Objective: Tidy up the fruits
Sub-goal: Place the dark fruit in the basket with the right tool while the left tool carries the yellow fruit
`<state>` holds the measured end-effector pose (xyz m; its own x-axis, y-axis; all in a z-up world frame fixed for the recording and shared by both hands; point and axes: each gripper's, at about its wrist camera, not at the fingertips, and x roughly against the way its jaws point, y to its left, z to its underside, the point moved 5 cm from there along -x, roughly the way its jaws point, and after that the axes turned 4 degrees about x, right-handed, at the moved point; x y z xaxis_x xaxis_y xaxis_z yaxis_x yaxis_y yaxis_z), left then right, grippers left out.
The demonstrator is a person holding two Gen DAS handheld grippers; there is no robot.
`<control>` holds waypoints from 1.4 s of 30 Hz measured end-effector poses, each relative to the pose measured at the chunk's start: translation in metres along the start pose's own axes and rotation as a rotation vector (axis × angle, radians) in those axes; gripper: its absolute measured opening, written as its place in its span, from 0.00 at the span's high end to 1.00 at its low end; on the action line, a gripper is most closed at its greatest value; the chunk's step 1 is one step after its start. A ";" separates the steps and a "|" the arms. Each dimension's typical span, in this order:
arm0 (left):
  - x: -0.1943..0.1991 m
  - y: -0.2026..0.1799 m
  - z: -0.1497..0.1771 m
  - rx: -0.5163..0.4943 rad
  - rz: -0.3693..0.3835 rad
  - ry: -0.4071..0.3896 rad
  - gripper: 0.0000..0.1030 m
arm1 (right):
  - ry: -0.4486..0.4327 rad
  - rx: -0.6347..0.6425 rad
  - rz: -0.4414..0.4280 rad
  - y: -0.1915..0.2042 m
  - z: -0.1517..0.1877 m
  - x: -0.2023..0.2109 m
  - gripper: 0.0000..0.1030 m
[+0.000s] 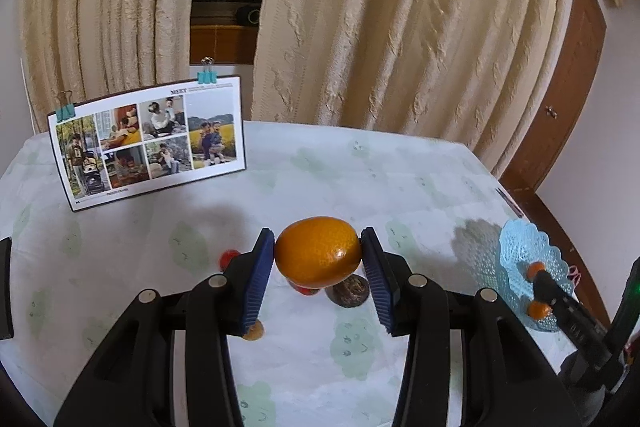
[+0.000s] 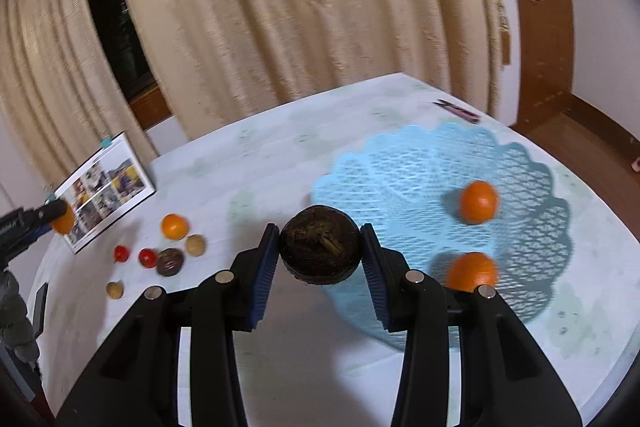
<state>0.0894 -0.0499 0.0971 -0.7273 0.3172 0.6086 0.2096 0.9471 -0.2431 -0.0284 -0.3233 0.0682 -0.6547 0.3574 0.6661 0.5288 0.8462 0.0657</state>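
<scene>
My left gripper point(image 1: 318, 247) is shut on an orange point(image 1: 318, 255), held above the table. Under it lie two small red fruits point(image 1: 229, 258), a dark brown fruit point(image 1: 347, 291) and a tan one point(image 1: 253, 331). My right gripper point(image 2: 319, 247) is shut on a dark brown, rough round fruit point(image 2: 319, 259), raised at the near left edge of the blue lattice plate point(image 2: 400, 179). Two oranges point(image 2: 478, 202) point(image 2: 472, 273) lie on that plate. Further left on the table lie an orange point(image 2: 174, 226), two red fruits, a dark brown fruit point(image 2: 170, 261) and two tan fruits point(image 2: 195, 245).
A photo card point(image 1: 148, 143) with binder clips stands at the table's back left. Cream curtains point(image 1: 380, 27) hang behind the table, with a wooden door point(image 1: 568, 87) at the right. A dark pen-like object point(image 2: 458, 110) lies near the far edge, beyond the plate.
</scene>
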 end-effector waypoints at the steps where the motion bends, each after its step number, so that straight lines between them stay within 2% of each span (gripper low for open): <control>1: -0.001 -0.002 0.001 0.000 0.004 0.004 0.56 | -0.002 -0.009 0.005 -0.005 0.000 0.000 0.59; 8: -0.004 -0.021 0.006 -0.021 0.016 0.020 0.56 | -0.001 -0.063 0.005 -0.030 0.004 0.002 0.58; 11: -0.006 -0.030 0.008 -0.034 0.023 0.026 0.56 | -0.021 -0.089 -0.004 -0.038 0.002 0.006 0.49; 14: -0.007 -0.041 0.009 -0.050 0.030 0.032 0.56 | -0.053 -0.121 0.010 -0.049 -0.001 0.013 0.49; 17: -0.009 -0.054 0.012 -0.066 0.041 0.038 0.56 | -0.097 -0.158 0.053 -0.069 -0.002 0.022 0.49; 20: -0.012 -0.068 0.015 -0.085 0.056 0.048 0.56 | -0.155 -0.175 0.136 -0.086 -0.001 0.031 0.49; 28: -0.028 -0.118 0.030 -0.156 0.112 0.091 0.56 | -0.261 -0.149 0.291 -0.107 0.008 0.045 0.49; 33: -0.040 -0.153 0.042 -0.205 0.151 0.121 0.56 | -0.276 -0.167 0.303 -0.113 0.012 0.045 0.43; 42: -0.067 -0.208 0.064 -0.291 0.213 0.181 0.56 | -0.262 -0.176 0.286 -0.113 0.017 0.038 0.43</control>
<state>0.0529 -0.2715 0.0582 -0.5261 0.4869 0.6972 0.5383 0.8254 -0.1702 -0.1221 -0.3987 0.0730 -0.5712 0.6757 0.4661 0.7784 0.6261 0.0463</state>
